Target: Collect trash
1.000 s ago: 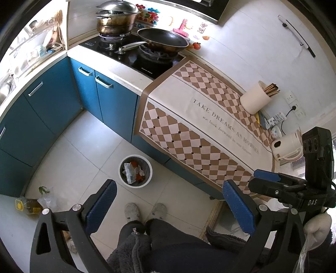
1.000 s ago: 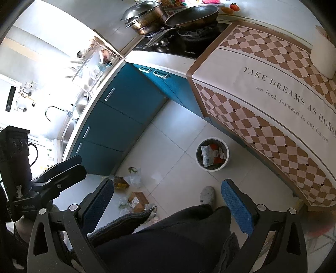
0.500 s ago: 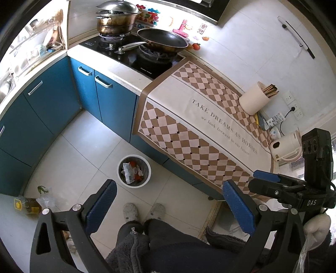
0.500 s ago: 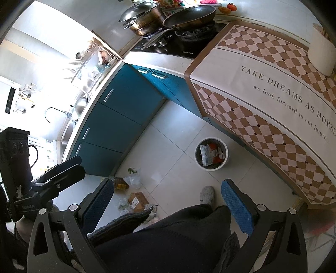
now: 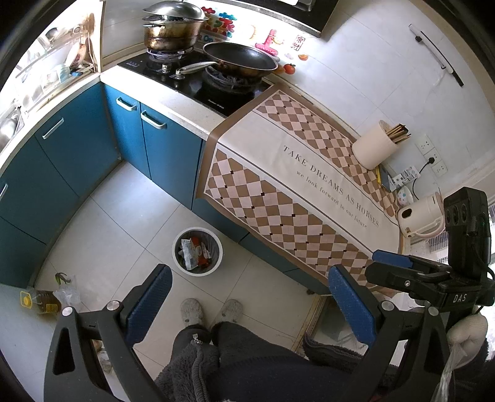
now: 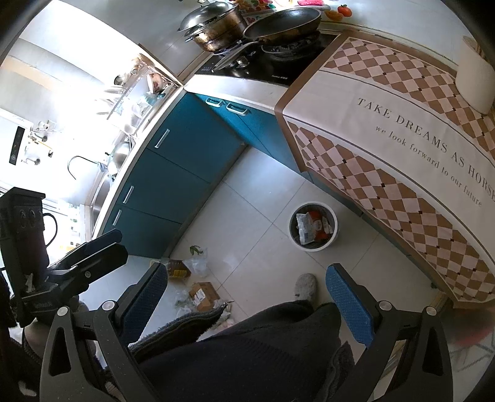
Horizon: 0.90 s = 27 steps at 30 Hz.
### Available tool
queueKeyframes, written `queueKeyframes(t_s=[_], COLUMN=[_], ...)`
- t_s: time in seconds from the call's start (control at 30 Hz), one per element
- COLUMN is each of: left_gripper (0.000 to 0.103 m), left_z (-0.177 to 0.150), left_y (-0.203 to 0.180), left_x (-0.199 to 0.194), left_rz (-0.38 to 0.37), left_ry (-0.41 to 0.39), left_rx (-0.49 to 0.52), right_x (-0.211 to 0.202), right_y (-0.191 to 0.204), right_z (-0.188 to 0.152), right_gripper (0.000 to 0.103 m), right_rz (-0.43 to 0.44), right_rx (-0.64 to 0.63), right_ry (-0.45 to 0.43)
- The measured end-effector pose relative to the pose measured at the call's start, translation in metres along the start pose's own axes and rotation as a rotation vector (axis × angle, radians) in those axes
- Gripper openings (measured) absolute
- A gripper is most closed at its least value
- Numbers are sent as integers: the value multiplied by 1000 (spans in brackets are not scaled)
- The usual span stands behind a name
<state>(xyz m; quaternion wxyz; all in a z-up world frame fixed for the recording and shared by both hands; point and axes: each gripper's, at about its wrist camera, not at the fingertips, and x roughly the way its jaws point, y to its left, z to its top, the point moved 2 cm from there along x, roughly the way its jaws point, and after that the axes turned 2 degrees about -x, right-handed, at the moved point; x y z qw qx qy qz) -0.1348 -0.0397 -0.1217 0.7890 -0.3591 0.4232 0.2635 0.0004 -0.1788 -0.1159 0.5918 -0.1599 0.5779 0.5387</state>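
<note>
A white trash bin (image 5: 197, 251) with wrappers inside stands on the tiled floor by the counter; it also shows in the right wrist view (image 6: 313, 226). Loose trash lies on the floor to the left: an oil bottle (image 5: 40, 303) and a clear bag (image 5: 66, 292), and in the right wrist view a cardboard box (image 6: 202, 292), the bottle (image 6: 178, 268) and a plastic bag (image 6: 198, 263). My left gripper (image 5: 250, 306) is open and empty, held high over the floor. My right gripper (image 6: 247, 306) is open and empty too.
A counter with a checkered cloth (image 5: 297, 191) runs on the right, with a chopstick holder (image 5: 372, 148) and a kettle (image 5: 422, 216). A stove with a pan (image 5: 244, 60) and a pot (image 5: 171, 29) is at the back. Blue cabinets (image 5: 62, 160) line the left. The person's legs and slippers (image 5: 191, 309) are below.
Both views have shifted slightly; the bin and counter sit a little higher in the frames. Both grippers stay open and empty.
</note>
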Motion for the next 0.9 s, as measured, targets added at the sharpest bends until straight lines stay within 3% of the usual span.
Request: queueKeyframes(t_s=[0.9], left_gripper=[103], left_z=[-3], left_y=[-8], left_x=[-12], left_rz=[-3], left_ry=[-16], left_rx=[-6], right_x=[-1], right_y=[6], right_z=[-3], right_gripper=[103], right_rz=[7], right_rx=[-7], right_ry=[-2])
